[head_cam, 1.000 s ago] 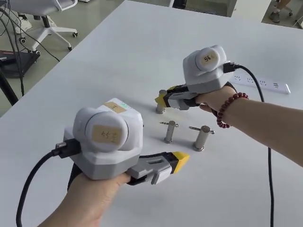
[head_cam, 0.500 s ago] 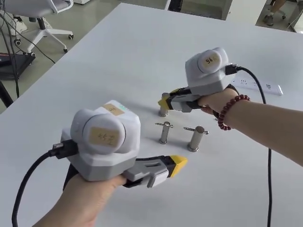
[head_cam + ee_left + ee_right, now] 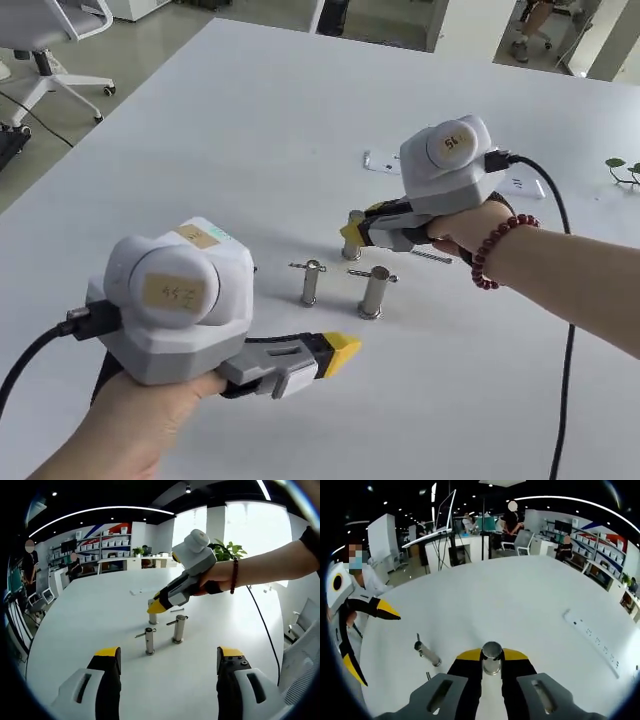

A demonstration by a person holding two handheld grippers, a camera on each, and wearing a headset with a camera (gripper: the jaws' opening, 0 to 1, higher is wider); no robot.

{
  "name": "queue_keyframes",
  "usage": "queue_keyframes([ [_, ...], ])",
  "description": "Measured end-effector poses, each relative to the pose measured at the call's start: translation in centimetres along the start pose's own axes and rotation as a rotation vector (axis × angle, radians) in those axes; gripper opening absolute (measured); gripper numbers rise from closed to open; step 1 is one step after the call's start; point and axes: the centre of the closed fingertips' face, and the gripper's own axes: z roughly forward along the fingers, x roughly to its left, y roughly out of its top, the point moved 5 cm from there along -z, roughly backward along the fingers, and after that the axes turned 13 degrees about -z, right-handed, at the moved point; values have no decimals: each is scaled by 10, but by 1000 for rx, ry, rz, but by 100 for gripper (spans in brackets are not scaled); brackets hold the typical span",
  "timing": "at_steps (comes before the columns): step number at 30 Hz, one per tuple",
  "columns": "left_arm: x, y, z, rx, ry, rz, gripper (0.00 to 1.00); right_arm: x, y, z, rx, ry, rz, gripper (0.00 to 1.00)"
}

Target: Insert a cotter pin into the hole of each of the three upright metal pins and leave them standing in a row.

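Your right gripper (image 3: 491, 666) is clamped on the far metal pin (image 3: 491, 651), same hold as a second ago. Left gripper (image 3: 169, 652) hangs wide open, empty. Three pins stand on the table (image 3: 200, 130). The front-left metal pin (image 3: 309, 288) and front-right metal pin (image 3: 373, 296) each carry a cotter pin (image 3: 303, 266). One loose cotter pin (image 3: 432, 256) lies by your right hand.

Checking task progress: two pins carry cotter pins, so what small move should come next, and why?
Probably move the open left claw to the thin loose metal cotter pin on the white table. The right claw grips the third upright silver metal pin, whose top shows no cotter pin.
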Motion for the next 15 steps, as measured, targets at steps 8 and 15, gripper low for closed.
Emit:
queue_keyframes([
  [8,-4,1,0,-1,-43,9,89,0,-23,-23,13,-14,17,8],
  [15,-5,3,-1,-17,-55,12,93,7,-36,-46,28,-29,3,8],
])
